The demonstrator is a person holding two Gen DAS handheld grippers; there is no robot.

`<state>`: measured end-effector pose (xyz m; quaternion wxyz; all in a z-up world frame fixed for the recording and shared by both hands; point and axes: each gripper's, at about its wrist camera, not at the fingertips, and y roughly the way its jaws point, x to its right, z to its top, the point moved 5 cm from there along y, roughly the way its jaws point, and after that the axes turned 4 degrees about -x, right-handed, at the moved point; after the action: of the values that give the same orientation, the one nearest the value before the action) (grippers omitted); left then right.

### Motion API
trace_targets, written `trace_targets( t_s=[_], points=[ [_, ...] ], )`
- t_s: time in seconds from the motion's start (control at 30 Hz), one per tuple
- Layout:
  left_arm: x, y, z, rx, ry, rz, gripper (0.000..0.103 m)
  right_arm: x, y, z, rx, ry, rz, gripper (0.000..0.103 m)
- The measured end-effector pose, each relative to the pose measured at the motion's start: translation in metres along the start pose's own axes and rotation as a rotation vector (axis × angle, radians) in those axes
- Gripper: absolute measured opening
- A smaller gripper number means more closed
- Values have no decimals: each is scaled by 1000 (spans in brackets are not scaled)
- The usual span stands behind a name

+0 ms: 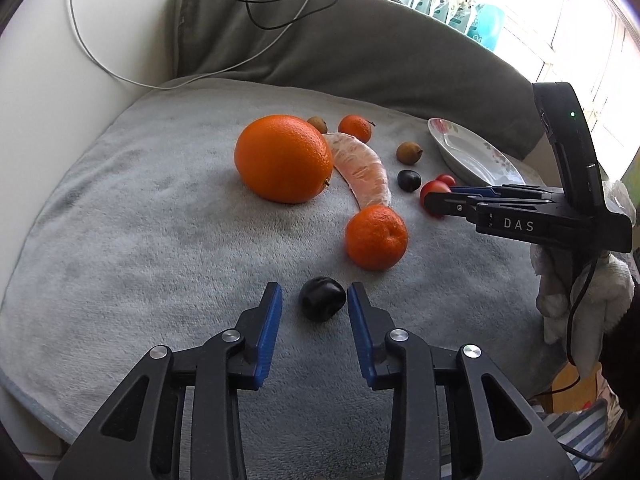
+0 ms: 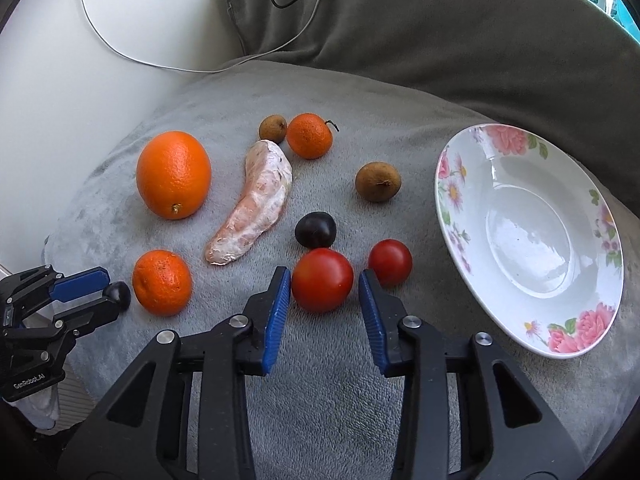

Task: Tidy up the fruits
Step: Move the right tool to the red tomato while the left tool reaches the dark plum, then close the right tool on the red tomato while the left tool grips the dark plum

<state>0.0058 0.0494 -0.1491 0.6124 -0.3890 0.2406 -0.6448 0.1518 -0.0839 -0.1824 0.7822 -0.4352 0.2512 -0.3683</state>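
My left gripper [image 1: 314, 300] straddles a small dark plum [image 1: 322, 299] on the grey blanket [image 1: 140, 240]. Its right pad touches the plum and its left pad stands off, so it is open. In the right wrist view my right gripper [image 2: 324, 284] brackets a red tomato [image 2: 322, 280] with a sliver of space at the right pad, also open. A second tomato [image 2: 390, 262] and another dark plum [image 2: 315, 230] lie just beyond. A flowered white plate [image 2: 528, 240] lies empty to the right.
On the blanket lie a large orange [image 2: 174, 174], a mandarin [image 2: 162, 282], a smaller mandarin [image 2: 309, 135], a peeled citrus segment [image 2: 256, 208] and two brown fruits [image 2: 378, 182]. A grey cushion [image 2: 440, 40] rises behind, with a white wall and cables to the left.
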Motion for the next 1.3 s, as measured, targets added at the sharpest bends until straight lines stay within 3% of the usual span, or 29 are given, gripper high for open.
trace_targets(
  t_s=[0.63,1.3],
  points=[
    [0,0,-1,9,9,-8,23,-2,-2,-2,18,-4,-15,33],
    [19,-15,36,100,47,-45,23,28,-61,-9,126,68,-51,33]
  ],
)
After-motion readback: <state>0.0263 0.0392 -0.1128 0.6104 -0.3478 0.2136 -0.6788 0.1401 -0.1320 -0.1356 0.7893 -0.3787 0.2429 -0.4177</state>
